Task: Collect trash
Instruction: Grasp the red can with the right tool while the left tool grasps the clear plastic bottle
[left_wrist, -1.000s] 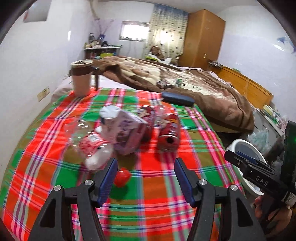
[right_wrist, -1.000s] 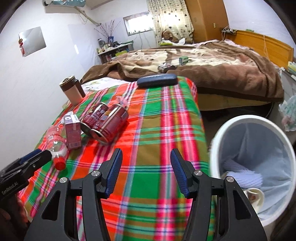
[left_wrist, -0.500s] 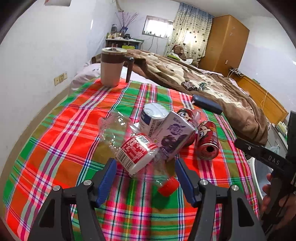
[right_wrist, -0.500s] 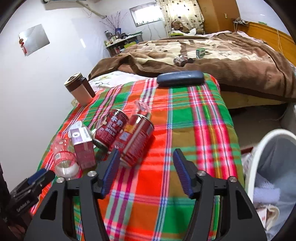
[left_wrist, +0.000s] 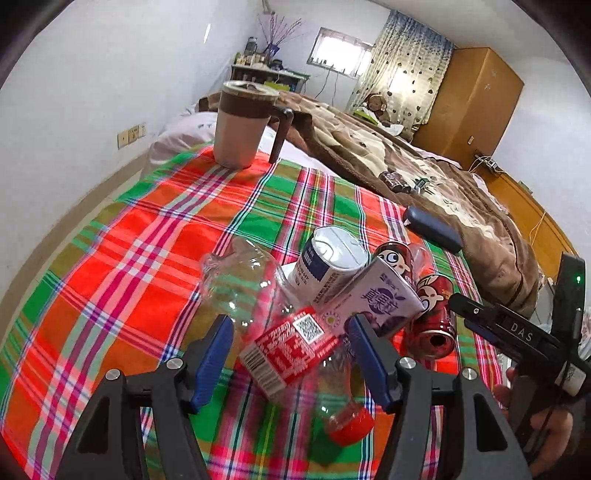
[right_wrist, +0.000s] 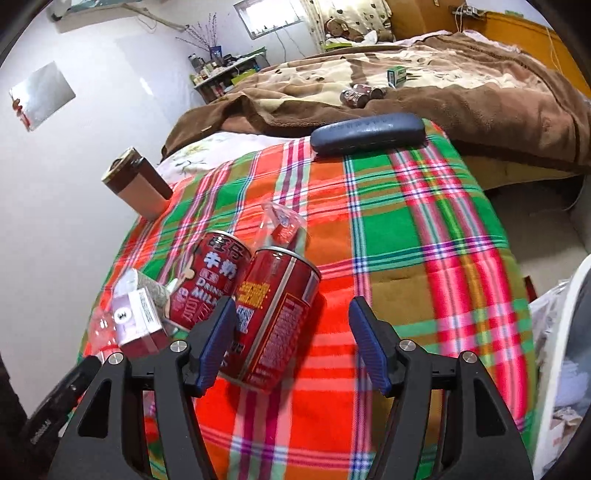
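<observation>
Trash pile (left_wrist: 332, 295) mid-tablecloth (left_wrist: 129, 258), mug (left_wrist: 240, 125) and glasses case (right_wrist: 367, 131) beyond.

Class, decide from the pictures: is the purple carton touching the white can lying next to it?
Touching. In the left wrist view the purple carton leans across the white can, its upper edge resting on the can's side with no cloth showing between them.

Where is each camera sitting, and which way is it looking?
Left wrist view: sits on the left gripper, looking down its blue-padded fingers at a clear plastic bottle with a red label lying between them; the right gripper and hand show at the right edge.
Right wrist view: sits on the right gripper, whose jaws are opening, facing a red drink can near its left finger; the white bin's rim shows at right.
Both share the plaid cloth, the cans and the dark blue case.
</observation>
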